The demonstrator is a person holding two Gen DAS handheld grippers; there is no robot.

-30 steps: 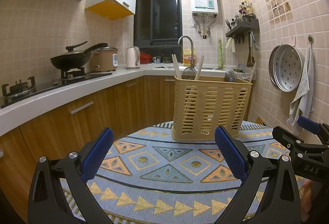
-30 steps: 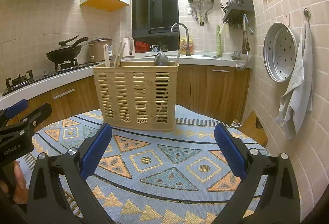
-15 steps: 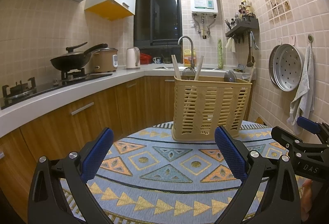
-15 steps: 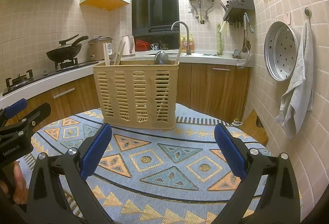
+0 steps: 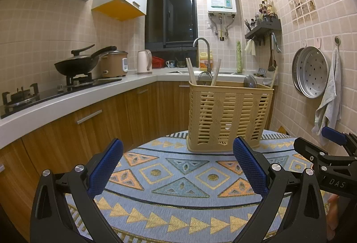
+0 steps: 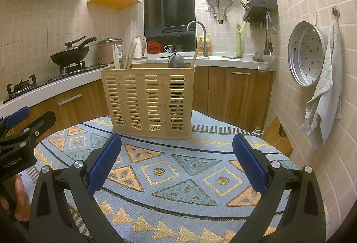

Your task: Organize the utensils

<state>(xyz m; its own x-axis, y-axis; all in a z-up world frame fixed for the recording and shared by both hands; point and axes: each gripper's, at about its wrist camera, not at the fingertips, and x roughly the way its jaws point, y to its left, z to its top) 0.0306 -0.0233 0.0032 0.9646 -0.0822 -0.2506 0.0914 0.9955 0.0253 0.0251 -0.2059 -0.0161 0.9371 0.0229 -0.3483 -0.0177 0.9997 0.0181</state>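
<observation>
Foreground, lower frame of each wrist view: left tongs (image 5: 177, 163) and right tongs (image 6: 177, 162), both spread wide and empty, above a patterned tabletop (image 6: 178, 178). Middle distance: the beige slatted utensil basket (image 6: 149, 100) stands upright on the tabletop's far part, ahead of both tongs and apart from them. It sits at centre-right in the left view and centre-left in the right view, so it lies between the two; neither appears clearly nearer. Chopsticks (image 6: 116, 59) and a ladle (image 6: 176, 60) project from its rim, long axes near vertical, probably favouring a grasp from above.
</observation>
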